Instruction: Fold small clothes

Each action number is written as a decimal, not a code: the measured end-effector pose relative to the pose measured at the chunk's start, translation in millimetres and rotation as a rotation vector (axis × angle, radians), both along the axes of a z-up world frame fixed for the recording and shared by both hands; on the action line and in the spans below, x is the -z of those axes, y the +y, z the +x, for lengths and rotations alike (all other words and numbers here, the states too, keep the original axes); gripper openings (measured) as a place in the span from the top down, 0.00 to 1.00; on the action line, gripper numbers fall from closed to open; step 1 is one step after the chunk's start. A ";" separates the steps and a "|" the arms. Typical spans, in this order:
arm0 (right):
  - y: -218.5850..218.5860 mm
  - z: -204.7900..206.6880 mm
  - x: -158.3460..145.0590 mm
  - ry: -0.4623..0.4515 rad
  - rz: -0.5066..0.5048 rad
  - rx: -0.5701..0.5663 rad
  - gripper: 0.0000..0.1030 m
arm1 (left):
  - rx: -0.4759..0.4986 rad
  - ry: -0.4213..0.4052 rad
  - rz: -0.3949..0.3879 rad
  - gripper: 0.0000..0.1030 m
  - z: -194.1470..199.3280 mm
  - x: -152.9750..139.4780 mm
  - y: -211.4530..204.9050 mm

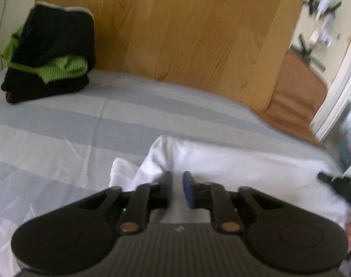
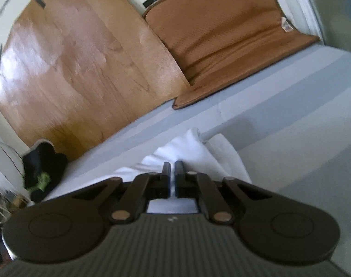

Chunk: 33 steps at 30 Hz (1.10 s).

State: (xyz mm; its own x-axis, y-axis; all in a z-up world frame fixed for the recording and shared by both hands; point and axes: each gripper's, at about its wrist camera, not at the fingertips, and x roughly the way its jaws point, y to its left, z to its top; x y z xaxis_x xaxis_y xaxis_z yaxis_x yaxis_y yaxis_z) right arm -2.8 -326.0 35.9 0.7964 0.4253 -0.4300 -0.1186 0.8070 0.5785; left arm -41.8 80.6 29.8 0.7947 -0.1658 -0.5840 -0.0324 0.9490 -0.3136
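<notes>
A white garment lies rumpled on the striped bed sheet. My left gripper sits low over its left part. The jaws stand a narrow gap apart with white cloth filling it, and a raised fold runs up to the left finger. My right gripper is nearly closed, a strip of the white garment pinched in its slit and cloth peaking just beyond the tips. The right gripper's black fingers show at the right edge of the left wrist view.
A pile of black and green clothes sits at the far left of the bed, small in the right wrist view as the dark pile. A wooden headboard backs the bed. A brown cushion leans beside it.
</notes>
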 end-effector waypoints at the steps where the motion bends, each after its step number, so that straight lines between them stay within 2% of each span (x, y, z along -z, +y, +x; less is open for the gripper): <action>1: 9.6 -4.2 -3.8 -0.020 0.000 -0.015 0.78 | 0.009 -0.032 -0.008 0.81 -6.9 -6.1 1.3; 5: 65.5 -7.7 -18.3 -0.064 -0.018 -0.206 0.72 | 0.108 -0.093 -0.054 0.81 -8.3 -23.6 -22.6; 8: 111.9 -6.6 -8.9 -0.037 -0.085 -0.352 0.71 | 0.181 -0.078 -0.038 0.80 -0.6 -19.5 -49.3; 9: 121.0 -7.5 -4.0 -0.030 -0.123 -0.367 0.71 | 0.197 -0.061 -0.027 0.80 2.1 -14.6 -56.6; 11: 120.0 -7.7 3.4 -0.023 -0.168 -0.357 0.73 | 0.204 -0.018 -0.007 0.79 4.8 -0.8 -62.7; 13: 99.2 -7.5 10.9 -0.010 -0.169 -0.303 0.80 | 0.201 -0.005 0.001 0.80 4.8 14.3 -58.8; 14: 87.4 -7.5 13.5 -0.005 -0.166 -0.265 0.88 | 0.212 -0.031 -0.002 0.80 1.2 17.5 -54.6; 15: 70.7 -9.2 17.7 0.001 -0.153 -0.222 1.00 | 0.222 -0.044 -0.006 0.80 -0.9 19.1 -50.8; 18: 30.5 -11.8 30.8 0.054 0.020 -0.157 0.99 | 0.228 -0.074 -0.018 0.80 -8.4 23.0 -47.4; 20: 23.6 -11.2 34.8 0.069 0.066 -0.146 0.99 | 0.231 -0.088 0.014 0.80 -10.9 22.0 -49.8; 25: 39.2 -14.4 27.5 0.028 -0.039 -0.146 0.99 | 0.230 -0.106 0.062 0.80 -15.7 21.9 -58.1; 33: 36.5 -12.3 30.2 0.038 -0.006 -0.139 0.99 | 0.231 -0.117 0.077 0.78 -16.7 21.0 -61.0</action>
State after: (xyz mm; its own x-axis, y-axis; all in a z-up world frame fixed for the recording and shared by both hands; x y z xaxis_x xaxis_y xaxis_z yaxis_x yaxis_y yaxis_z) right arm -15.1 -289.5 5.7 0.7129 0.5276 -0.4620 -0.2075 0.7879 0.5798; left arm -58.4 19.6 8.8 0.8040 -0.3087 -0.5082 0.2196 0.9484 -0.2287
